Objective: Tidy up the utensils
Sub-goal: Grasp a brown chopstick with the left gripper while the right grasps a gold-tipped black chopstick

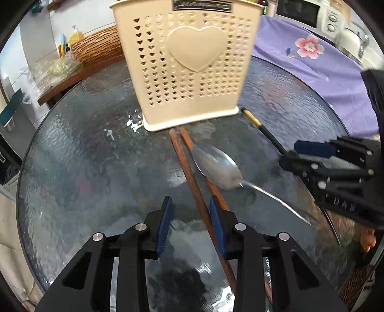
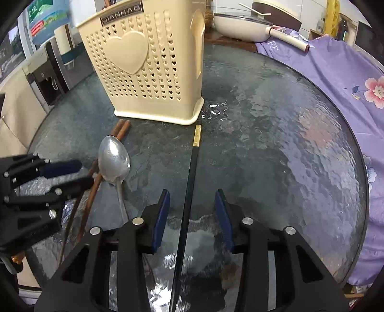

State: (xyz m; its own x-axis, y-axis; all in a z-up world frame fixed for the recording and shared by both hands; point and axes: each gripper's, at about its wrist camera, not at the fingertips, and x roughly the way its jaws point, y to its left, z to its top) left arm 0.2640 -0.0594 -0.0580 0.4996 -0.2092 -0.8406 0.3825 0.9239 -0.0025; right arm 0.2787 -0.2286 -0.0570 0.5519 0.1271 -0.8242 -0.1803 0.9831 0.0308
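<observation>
So both my grippers sit wide open with nothing gripped. My left gripper (image 1: 190, 224) straddles one of the two brown wooden chopsticks (image 1: 192, 177) low in the frame; my right gripper (image 2: 192, 216) has the one black gold-banded chopstick (image 2: 192, 168) running between its fingers (image 2: 162, 216), apparently untouched. One metal spoon (image 2: 114, 158) lies across the brown pair on the glass table (image 2: 276, 144). One cream heart-holed holder (image 2: 148, 67), top center, reads "JIANHAO".

The cream utensil holder (image 2: 153, 72) bears a dark nameplate (image 2: 121, 15) reading "JIANHAO" near its rim.
</observation>
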